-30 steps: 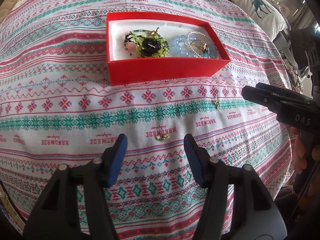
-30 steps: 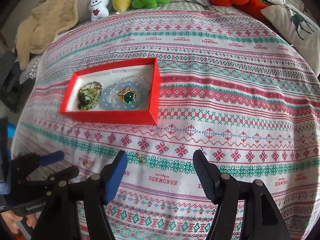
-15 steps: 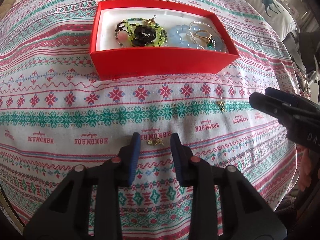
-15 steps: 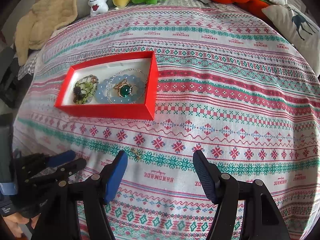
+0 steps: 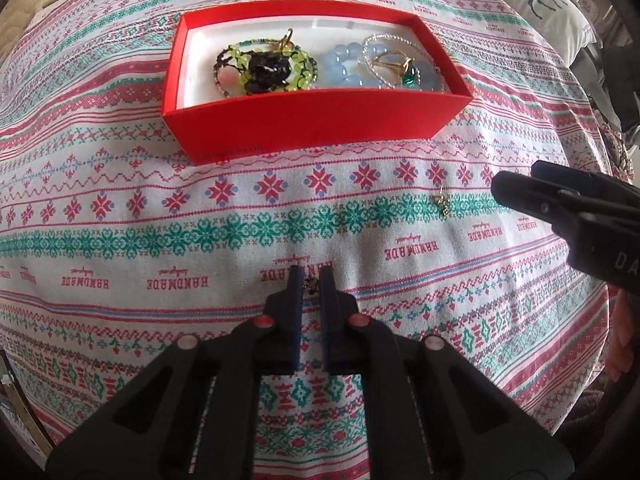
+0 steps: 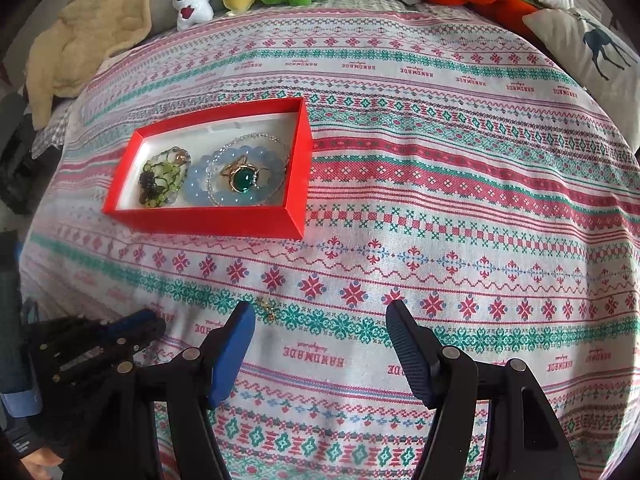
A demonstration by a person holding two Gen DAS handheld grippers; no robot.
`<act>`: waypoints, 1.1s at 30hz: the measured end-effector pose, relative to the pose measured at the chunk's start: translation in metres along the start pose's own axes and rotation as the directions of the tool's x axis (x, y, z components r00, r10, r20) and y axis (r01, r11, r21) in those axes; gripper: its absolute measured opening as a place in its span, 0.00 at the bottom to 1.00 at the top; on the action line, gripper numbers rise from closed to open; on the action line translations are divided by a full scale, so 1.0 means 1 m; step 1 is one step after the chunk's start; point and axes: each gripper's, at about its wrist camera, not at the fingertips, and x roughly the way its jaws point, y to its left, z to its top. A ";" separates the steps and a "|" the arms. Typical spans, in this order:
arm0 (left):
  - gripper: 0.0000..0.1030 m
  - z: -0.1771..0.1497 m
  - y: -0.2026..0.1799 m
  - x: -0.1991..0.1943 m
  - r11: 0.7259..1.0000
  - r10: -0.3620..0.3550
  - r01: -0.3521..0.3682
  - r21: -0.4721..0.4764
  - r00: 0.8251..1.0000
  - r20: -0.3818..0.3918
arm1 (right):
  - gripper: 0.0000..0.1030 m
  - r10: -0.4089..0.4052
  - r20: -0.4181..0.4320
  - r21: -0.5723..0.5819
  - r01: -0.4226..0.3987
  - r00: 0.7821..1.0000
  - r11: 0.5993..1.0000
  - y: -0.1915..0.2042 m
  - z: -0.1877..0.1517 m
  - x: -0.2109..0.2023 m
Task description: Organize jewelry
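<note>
The small gold earring (image 5: 311, 283) lies on the patterned cloth (image 5: 120, 208) with the left gripper (image 5: 311, 280) now closed in around it, fingers pinching it where they stood wide apart a second ago (so the pickup toward the red box (image 5: 312, 120) looks underway). The right view alone shows the right gripper (image 6: 320, 316) spread wide, holding nothing, beside the second earring (image 6: 267, 307), while hiding the pinched one.

Bright daylight, soft shadows, fisheye-warped edges.

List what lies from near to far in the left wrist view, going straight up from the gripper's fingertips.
left gripper closed on a small gold earring → patterned cloth → red box front wall → green beaded bracelet inside it.
</note>
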 end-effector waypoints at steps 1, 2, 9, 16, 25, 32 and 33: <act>0.09 -0.001 0.003 -0.003 1.000 0.001 -0.001 0.001 1.000 0.005 | 0.67 0.001 -0.001 -0.001 -0.001 1.000 1.000 0.001 0.001 0.001; 0.09 -0.001 0.003 -0.004 1.000 0.003 -0.003 0.002 1.000 0.009 | 0.67 0.002 -0.003 -0.001 -0.002 1.000 1.000 0.002 0.001 0.001; 0.08 -0.002 0.015 -0.017 1.000 0.001 0.000 -0.015 0.999 0.036 | 0.67 0.019 -0.018 0.009 -0.019 1.000 1.000 0.007 0.006 0.009; 0.09 -0.004 0.029 -0.026 0.999 0.000 0.002 -0.038 0.999 0.052 | 0.65 0.057 -0.068 0.021 -0.056 0.996 0.998 0.017 0.013 0.032; 0.08 -0.004 0.035 -0.030 0.999 0.005 -0.002 -0.044 0.999 0.054 | 0.33 0.038 -0.105 0.012 -0.037 0.994 0.999 0.029 0.013 0.058; 0.09 -0.006 0.038 -0.030 0.999 0.012 -0.010 -0.039 0.999 0.051 | 0.13 0.022 -0.095 -0.005 -0.023 0.995 1.000 0.034 0.009 0.063; 0.08 -0.006 0.038 -0.030 0.999 0.014 -0.012 -0.039 0.999 0.052 | 0.12 0.023 -0.094 -0.006 -0.023 0.995 1.000 0.036 0.007 0.064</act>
